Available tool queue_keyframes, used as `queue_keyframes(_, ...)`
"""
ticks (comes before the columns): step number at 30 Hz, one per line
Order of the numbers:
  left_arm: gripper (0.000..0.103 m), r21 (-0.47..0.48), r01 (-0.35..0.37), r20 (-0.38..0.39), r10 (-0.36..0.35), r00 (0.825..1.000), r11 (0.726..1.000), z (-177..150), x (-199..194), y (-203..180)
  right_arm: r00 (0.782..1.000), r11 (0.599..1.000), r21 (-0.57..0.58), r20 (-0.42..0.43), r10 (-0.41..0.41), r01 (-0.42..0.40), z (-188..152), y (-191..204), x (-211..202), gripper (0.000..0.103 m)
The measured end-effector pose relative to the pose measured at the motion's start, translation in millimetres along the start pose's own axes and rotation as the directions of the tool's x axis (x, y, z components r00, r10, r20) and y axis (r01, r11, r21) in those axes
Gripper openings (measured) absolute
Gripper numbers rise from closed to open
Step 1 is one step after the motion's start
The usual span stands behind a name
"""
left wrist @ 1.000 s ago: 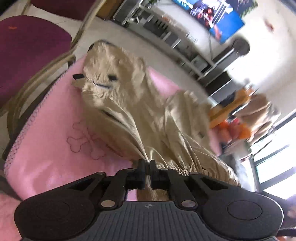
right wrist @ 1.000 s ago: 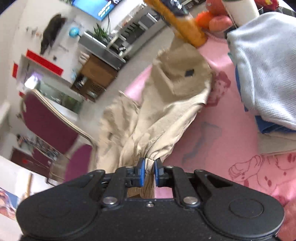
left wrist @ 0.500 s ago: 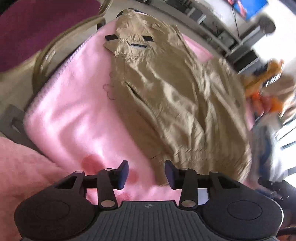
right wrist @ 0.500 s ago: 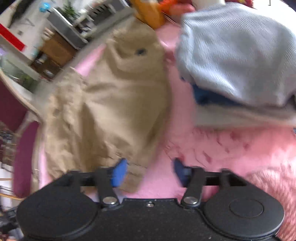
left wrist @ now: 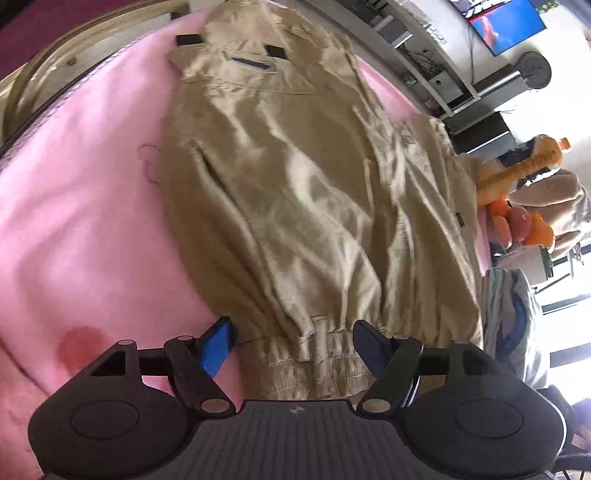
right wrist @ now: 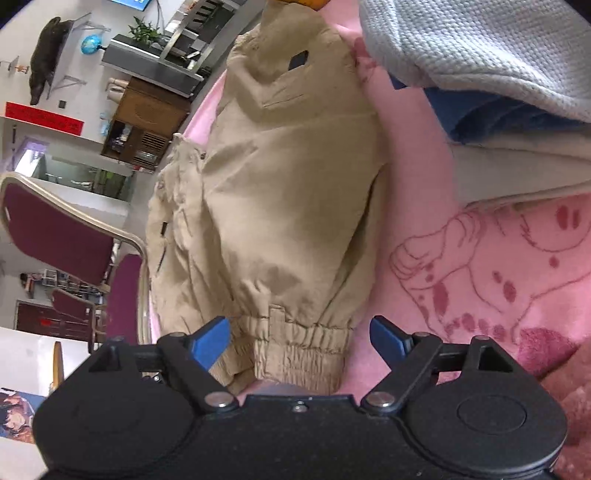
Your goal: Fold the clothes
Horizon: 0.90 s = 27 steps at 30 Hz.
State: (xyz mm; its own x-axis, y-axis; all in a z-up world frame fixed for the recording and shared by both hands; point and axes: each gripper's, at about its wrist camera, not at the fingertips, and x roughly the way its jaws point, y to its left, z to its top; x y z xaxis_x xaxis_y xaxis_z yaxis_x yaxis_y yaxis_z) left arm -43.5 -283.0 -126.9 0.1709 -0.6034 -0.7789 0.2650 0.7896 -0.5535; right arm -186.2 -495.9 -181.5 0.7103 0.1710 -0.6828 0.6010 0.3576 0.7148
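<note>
Your left gripper (left wrist: pixel 293 341) has its jaws spread wide, holding nothing, with the blue pads (left wrist: pixel 217 345) standing either side of the elastic hem of the beige jacket (left wrist: pixel 295 192). The jacket lies spread flat on the pink blanket (left wrist: pixel 74 221), its hem at 6 o'clock in your left wrist view and its collar up at 12 o'clock, where two small black tabs (left wrist: pixel 188 39) flank a dark label. One sleeve runs down the 3 o'clock side of the body. At 3 o'clock past the blanket edge you have some orange fruit (left wrist: pixel 517 221) and an orange bottle (left wrist: pixel 524 166); a wall screen (left wrist: pixel 506 22) sits at 1 o'clock.

Your right gripper (right wrist: pixel 299 338) is likewise wide apart and grips nothing; the gathered hem of the jacket (right wrist: pixel 280 192) lies between its blue fingertips (right wrist: pixel 210 339), though whether they touch the cloth I cannot tell. In that view the jacket stretches from 6 o'clock up to 12 o'clock. A folded stack of clothes (right wrist: pixel 480 55), pale blue knit on top with dark blue and white beneath, rests on the blanket (right wrist: pixel 498 295) at 2 o'clock, just beside the jacket's shoulder. A maroon chair (right wrist: pixel 55 229) stands at 9 o'clock beyond the blanket, and a brown cabinet (right wrist: pixel 147 122) at 10 o'clock.
</note>
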Motion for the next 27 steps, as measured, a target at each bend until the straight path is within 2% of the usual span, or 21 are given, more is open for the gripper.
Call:
queue_keyframes(8,0.066,-0.041,0.040,-0.003,-0.040,0.999,0.998,-3.7,3.5,3.7,0.999,0.998,0.056,-0.019,0.043,-0.042,1.9,-8.3,10.0,0.082)
queue_keyframes(12,0.070,-0.062,0.060,-0.003,-0.060,0.998,0.996,-5.5,5.3,5.6,0.998,0.993,0.105,-0.025,0.061,-0.058,2.9,-15.7,15.8,0.076)
queue_keyframes(14,0.070,-0.072,0.070,-0.004,-0.070,0.998,0.995,-6.5,6.1,6.5,0.998,0.991,0.125,-0.012,0.058,-0.056,3.1,-18.8,18.1,0.064)
queue_keyframes(16,0.069,-0.095,0.087,0.000,-0.087,0.996,0.992,-4.6,7.1,10.8,0.999,0.990,0.135,0.003,0.047,-0.047,3.0,-21.3,20.6,0.060)
queue_keyframes(17,0.063,-0.108,0.096,0.002,-0.096,0.995,0.990,-3.3,7.6,13.2,0.999,0.990,0.135,0.008,0.041,-0.041,2.9,-21.9,21.7,0.057)
queue_keyframes(18,0.049,-0.114,0.095,0.008,-0.095,0.995,0.989,-3.4,7.0,15.0,0.999,0.992,0.123,0.012,0.034,-0.035,2.4,-21.1,21.9,0.056)
queue_keyframes(19,0.042,-0.117,0.089,0.016,-0.088,0.996,0.989,-4.3,5.9,16.5,0.999,0.993,0.112,0.017,0.027,-0.029,1.8,-20.3,22.0,0.056)
queue_keyframes(20,0.028,-0.116,0.084,0.025,-0.082,0.996,0.990,-5.0,4.2,17.3,1.000,0.995,0.100,0.022,0.021,-0.023,1.4,-19.5,22.1,0.056)
queue_keyframes(21,0.024,-0.112,0.082,0.031,-0.079,0.996,0.990,-5.7,2.8,17.4,0.999,0.996,0.091,0.027,0.016,-0.018,1.1,-18.6,21.6,0.055)
queue_keyframes(25,0.021,-0.078,0.079,0.046,-0.076,0.996,0.994,-7.0,-2.2,11.2,0.998,0.997,0.079,0.056,0.004,-0.008,-1.2,-17.7,18.7,0.053)
queue_keyframes(27,0.022,-0.070,0.076,0.040,-0.073,0.996,0.995,-6.8,-1.5,9.2,0.996,0.997,0.079,0.084,0.000,-0.007,-3.2,-18.0,16.8,0.036)
